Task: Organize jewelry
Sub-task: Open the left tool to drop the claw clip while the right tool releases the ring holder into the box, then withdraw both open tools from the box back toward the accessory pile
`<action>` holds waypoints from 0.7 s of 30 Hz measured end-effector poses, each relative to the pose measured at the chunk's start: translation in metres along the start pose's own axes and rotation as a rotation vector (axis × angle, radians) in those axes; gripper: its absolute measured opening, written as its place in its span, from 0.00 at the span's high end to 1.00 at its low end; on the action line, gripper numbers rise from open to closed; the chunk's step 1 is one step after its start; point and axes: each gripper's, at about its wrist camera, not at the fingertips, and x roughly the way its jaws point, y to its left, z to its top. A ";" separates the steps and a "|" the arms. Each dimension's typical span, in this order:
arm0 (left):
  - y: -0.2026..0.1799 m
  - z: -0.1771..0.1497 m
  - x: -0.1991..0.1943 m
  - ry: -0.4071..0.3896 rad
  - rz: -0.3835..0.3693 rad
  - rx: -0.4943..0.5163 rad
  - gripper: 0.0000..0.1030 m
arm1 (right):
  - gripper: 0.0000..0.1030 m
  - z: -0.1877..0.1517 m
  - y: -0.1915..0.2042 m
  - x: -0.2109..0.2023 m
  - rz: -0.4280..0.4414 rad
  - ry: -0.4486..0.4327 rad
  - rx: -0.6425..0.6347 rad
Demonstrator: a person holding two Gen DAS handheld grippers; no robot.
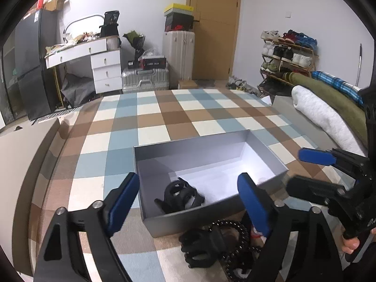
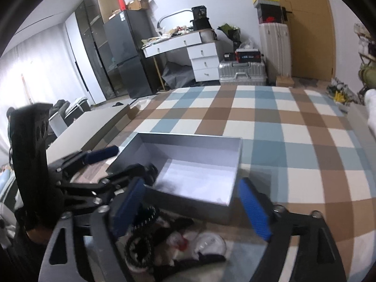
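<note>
1. Checkered blue, brown and white tablecloth (image 1: 150,108) covers the whole work surface. Behind it sit a white desk with drawers (image 1: 103,68), two hard-shell suitcases (image 1: 178,56) by a wooden door, and a shoe rack (image 1: 286,56) off to the right.
2. Open grey box (image 1: 235,138) sits in the middle of the cloth, white on the inside, lid off.
3. One black claw hair clip (image 1: 181,196) lies inside the box, in the near-left corner, touching the floor of the box.
4. Just in front of the box's near wall there's a small heap on the cloth: another black hair clip (image 1: 202,246), a black-and-white beaded chain (image 1: 237,239), and in the right wrist view a clear plastic bag (image 2: 206,244) with something red in it. It's blurry, so I can't tell what's in the bag.
5. Left gripper (image 1: 188,202) has its blue-padded fingers spread wide with nothing between them, hovering over the near edge of the box.
6. Right gripper (image 2: 195,209) is also spread wide and empty, over the same near edge from the other side. In the left view it shows at the right, held in a hand (image 1: 351,244).
</note>
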 end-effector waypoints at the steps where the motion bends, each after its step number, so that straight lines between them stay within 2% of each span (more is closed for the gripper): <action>1: -0.001 -0.001 -0.002 -0.002 0.003 0.003 0.17 | 0.03 -0.003 -0.002 -0.004 -0.012 -0.006 0.005; 2: -0.002 -0.002 -0.006 -0.006 0.005 0.007 0.14 | 0.00 -0.007 -0.004 -0.009 -0.020 -0.011 0.013; 3: -0.003 -0.003 -0.009 -0.011 0.005 0.008 0.11 | 0.00 -0.011 -0.006 -0.012 -0.027 -0.017 0.026; 4: -0.003 -0.004 -0.012 -0.011 0.004 0.008 0.04 | 0.00 -0.013 -0.008 -0.014 -0.031 -0.017 0.036; 5: -0.003 -0.005 -0.014 -0.009 0.004 0.008 0.01 | 0.00 -0.016 -0.010 -0.016 -0.034 -0.014 0.044; 9: -0.005 -0.015 -0.022 0.007 -0.010 0.006 0.01 | 0.00 -0.028 -0.017 -0.019 -0.048 0.009 0.078; 13: 0.002 -0.030 -0.031 0.004 0.006 -0.015 0.01 | 0.00 -0.041 -0.017 -0.021 -0.059 0.022 0.079; 15: 0.008 -0.036 -0.031 0.027 0.013 -0.026 0.01 | 0.00 -0.047 -0.017 -0.022 -0.067 0.029 0.074; 21: 0.013 -0.048 -0.032 0.049 0.015 -0.033 0.01 | 0.00 -0.056 -0.019 -0.010 -0.074 0.084 0.075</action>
